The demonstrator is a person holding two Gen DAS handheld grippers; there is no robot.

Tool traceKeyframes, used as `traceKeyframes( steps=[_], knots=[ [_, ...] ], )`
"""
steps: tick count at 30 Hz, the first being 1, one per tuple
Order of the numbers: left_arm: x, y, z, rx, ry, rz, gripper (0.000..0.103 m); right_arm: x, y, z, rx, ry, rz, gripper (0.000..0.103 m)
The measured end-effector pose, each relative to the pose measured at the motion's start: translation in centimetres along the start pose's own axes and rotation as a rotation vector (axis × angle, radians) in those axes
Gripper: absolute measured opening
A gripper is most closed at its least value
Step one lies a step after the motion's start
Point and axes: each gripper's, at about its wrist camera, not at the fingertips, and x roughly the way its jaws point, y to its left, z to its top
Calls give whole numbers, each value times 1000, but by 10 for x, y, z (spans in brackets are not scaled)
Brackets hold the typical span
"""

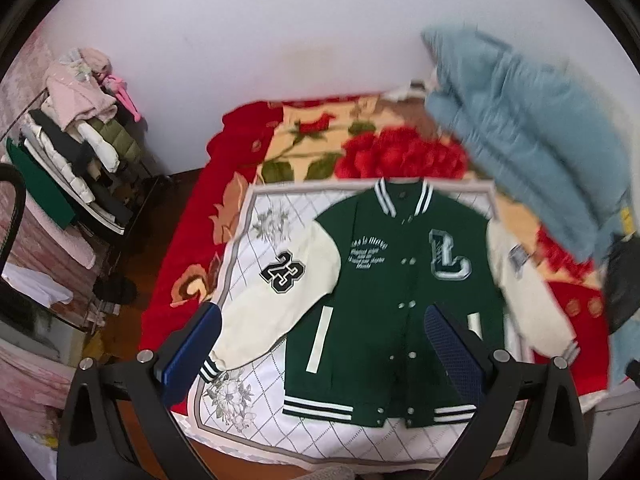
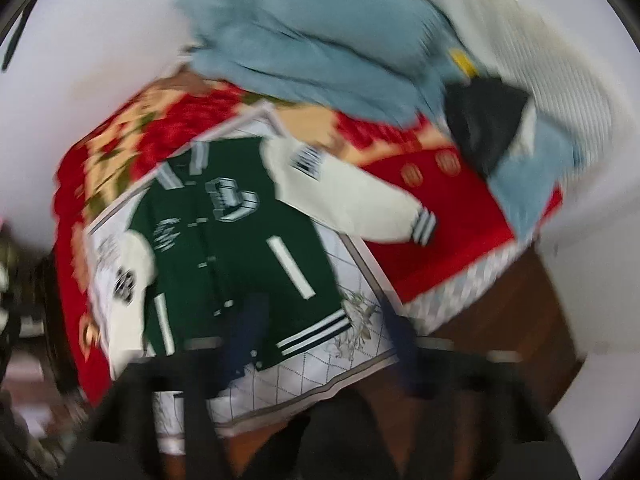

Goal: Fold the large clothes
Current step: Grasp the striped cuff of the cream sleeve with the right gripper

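A green varsity jacket [image 1: 400,280] with cream sleeves lies flat, front up and buttoned, on a white quilted cloth [image 1: 256,412] spread over the bed. Its left sleeve bears a "23" patch [image 1: 282,272] and its chest a large "L". My left gripper [image 1: 323,314] hangs open above the jacket's lower half, with nothing between its blue pads [image 1: 192,356]. The right wrist view is blurred. In it the jacket [image 2: 240,248] lies tilted, and my right gripper [image 2: 324,304] hovers over the hem with its fingers apart and nothing between them.
A red floral blanket [image 1: 400,152] covers the bed under the white cloth. A heap of light blue clothing [image 1: 520,140] and a black item [image 1: 624,276] sit at the bed's right. Piled clothes [image 1: 80,140] fill a rack at the left wall. Brown floor [image 1: 120,320] shows beside the bed.
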Motion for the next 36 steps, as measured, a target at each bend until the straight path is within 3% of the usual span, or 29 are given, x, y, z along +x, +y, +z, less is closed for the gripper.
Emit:
traceKeyframes(
  steps=[2, 7, 9, 15, 23, 27, 29, 32, 36],
  knots=[
    [32, -21, -5, 6, 21, 14, 103, 54, -33, 8, 118, 47, 44, 46],
    [114, -77, -18, 14, 83, 64, 103, 176, -104, 21, 327, 111, 62, 48],
    [149, -100, -23, 22, 113, 76, 103, 230, -136, 25, 425, 149, 80, 68],
    [242, -168, -43, 56, 212, 79, 103, 370, -211, 28, 670, 191, 158, 70],
    [330, -248, -57, 174, 267, 50, 103, 490, -235, 49, 835, 128, 227, 71],
    [355, -276, -46, 199, 252, 17, 103, 504, -223, 63, 897, 44, 212, 73],
    [368, -290, -39, 220, 233, 14, 103, 503, -215, 70, 913, -9, 193, 67],
    [388, -303, -32, 237, 232, 9, 103, 499, -207, 78, 896, -50, 184, 25],
    [403, -305, -21, 236, 244, -26, 103, 473, -195, 100, 832, -130, 184, 17]
  ],
)
